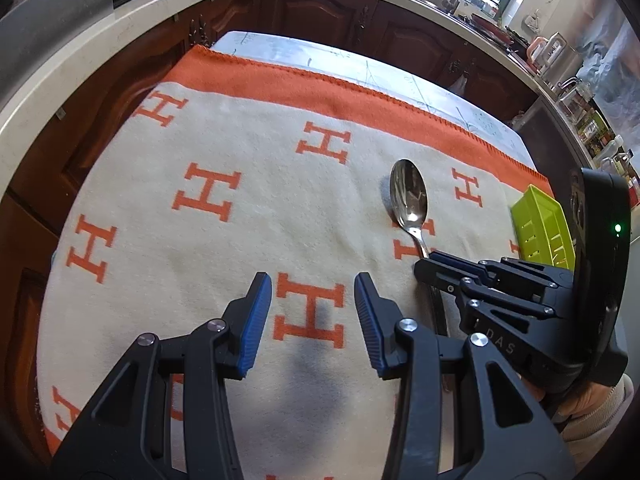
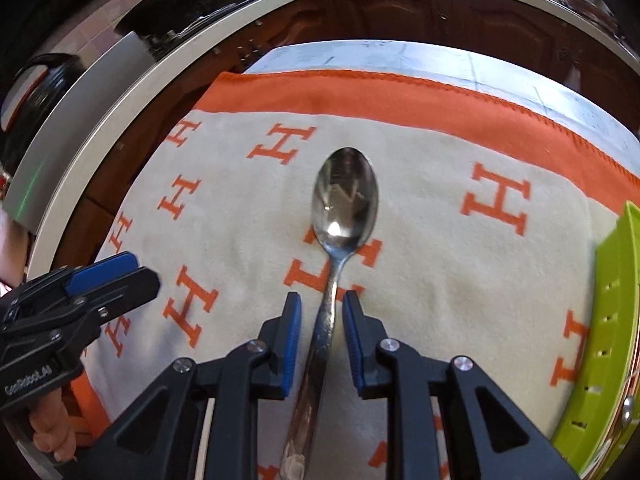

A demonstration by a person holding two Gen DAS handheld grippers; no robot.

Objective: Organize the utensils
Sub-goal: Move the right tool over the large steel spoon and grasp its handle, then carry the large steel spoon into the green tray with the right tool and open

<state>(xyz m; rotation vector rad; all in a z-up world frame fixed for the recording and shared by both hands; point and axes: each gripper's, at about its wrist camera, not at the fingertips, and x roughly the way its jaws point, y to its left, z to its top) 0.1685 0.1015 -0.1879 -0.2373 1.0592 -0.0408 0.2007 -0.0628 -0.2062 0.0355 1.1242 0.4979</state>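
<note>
Two views: left wrist first, then right wrist.

Left wrist view
- Left claw [image 1: 313, 316]: open, nothing between its blue pads, poised above the blanket [image 1: 208, 264].
- Blanket: cream with orange H marks and an orange border, spread over the surface [image 1: 400, 76].
- Spoon [image 1: 409, 196]: lies on the blanket, bowl up and pointing away, ahead and to the right of the left claw.
- Right claw [image 1: 426, 264]: enters from the right, its tips at the spoon's handle.
- Tray [image 1: 540, 228]: green, slotted, at the blanket's right edge, beyond the right claw.

Right wrist view
- Right claw [image 2: 322, 336]: astride the spoon [image 2: 345, 196] handle; a narrow gap shows on each side, so the pads are not pressing on it.
- Spoon: handle runs back between the pads, bowl on an H mark.
- Left claw [image 2: 120, 272]: at left, apart from the spoon.
- Tray [image 2: 612, 312]: at the right edge, well apart from the spoon.
</note>
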